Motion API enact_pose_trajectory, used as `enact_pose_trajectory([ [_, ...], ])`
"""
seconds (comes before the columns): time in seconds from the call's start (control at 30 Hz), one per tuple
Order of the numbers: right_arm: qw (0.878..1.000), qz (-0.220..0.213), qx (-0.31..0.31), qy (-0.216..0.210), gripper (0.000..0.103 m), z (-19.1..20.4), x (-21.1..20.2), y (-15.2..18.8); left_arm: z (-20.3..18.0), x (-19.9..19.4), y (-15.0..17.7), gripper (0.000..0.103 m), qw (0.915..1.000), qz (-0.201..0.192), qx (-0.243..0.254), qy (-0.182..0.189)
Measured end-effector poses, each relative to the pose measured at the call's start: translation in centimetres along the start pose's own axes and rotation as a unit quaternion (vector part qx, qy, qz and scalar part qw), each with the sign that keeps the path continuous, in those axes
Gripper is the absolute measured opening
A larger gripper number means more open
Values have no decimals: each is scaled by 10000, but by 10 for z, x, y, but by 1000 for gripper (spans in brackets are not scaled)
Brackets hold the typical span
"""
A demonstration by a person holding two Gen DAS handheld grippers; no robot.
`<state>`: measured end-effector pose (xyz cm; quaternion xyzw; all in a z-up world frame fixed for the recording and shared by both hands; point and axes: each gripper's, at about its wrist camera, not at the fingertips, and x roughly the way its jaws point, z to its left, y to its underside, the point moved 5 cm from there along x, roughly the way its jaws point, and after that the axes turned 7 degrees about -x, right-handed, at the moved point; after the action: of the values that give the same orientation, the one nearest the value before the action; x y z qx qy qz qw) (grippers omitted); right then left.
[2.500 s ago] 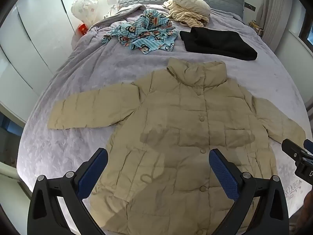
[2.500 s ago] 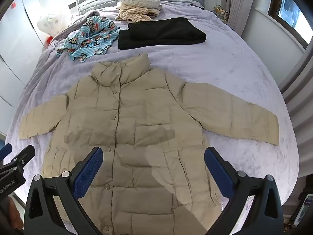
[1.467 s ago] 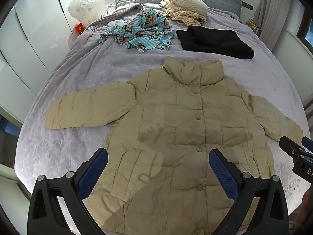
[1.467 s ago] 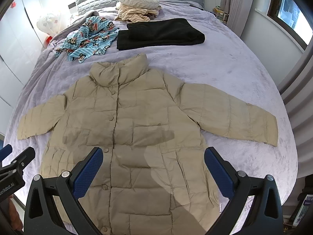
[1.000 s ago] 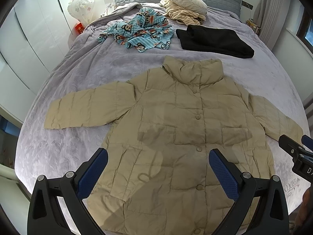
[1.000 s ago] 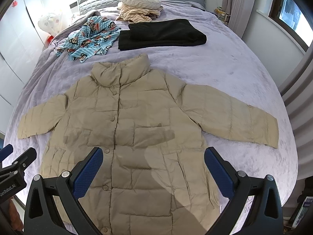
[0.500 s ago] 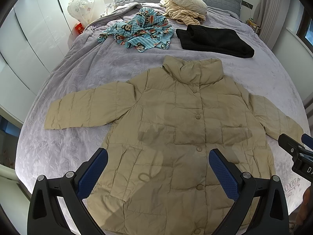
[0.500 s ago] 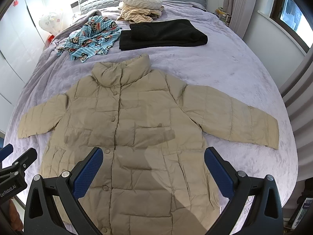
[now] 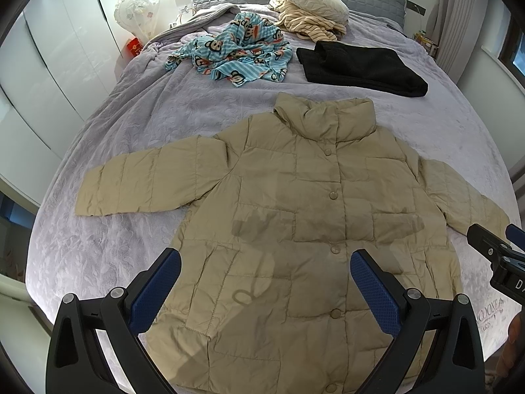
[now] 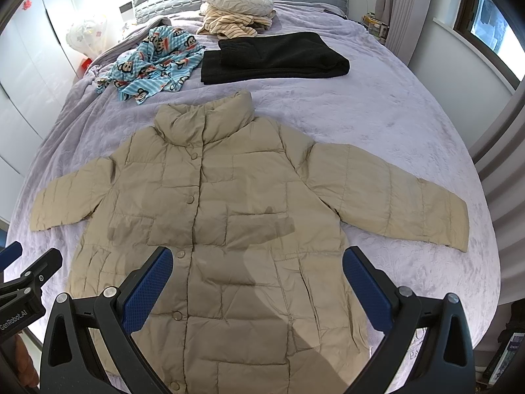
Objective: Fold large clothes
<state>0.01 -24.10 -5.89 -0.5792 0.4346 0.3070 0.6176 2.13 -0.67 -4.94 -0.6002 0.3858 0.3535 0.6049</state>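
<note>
A beige quilted jacket [image 9: 295, 216] lies flat and buttoned on the lilac bed, front up, collar toward the headboard, both sleeves spread out sideways; it also fills the right wrist view [image 10: 229, 216]. My left gripper [image 9: 265, 282] is open and empty, hovering above the jacket's lower front. My right gripper [image 10: 257, 277] is open and empty, also above the lower front. The right gripper's tip shows at the right edge of the left wrist view [image 9: 492, 252]; the left gripper's tip shows at the left edge of the right wrist view [image 10: 29, 279].
Toward the headboard lie a blue monkey-print garment [image 9: 236, 55], a folded black garment [image 9: 361, 65] and a cream striped pile with a round cushion [image 9: 311, 10]. White wardrobe doors [image 9: 49, 65] stand left of the bed; a curtain and window [image 10: 492, 16] are on the right.
Almost nothing has changed. Both grippers have stayed open above the jacket's lower front, with only a slight drift of view.
</note>
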Motion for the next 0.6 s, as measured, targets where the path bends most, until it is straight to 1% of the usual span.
enact_pose_trajectory([
  [0.6,10000,2,-8,-12,103,1,1,-1,0,0,0,103,10000,6,2,-5],
])
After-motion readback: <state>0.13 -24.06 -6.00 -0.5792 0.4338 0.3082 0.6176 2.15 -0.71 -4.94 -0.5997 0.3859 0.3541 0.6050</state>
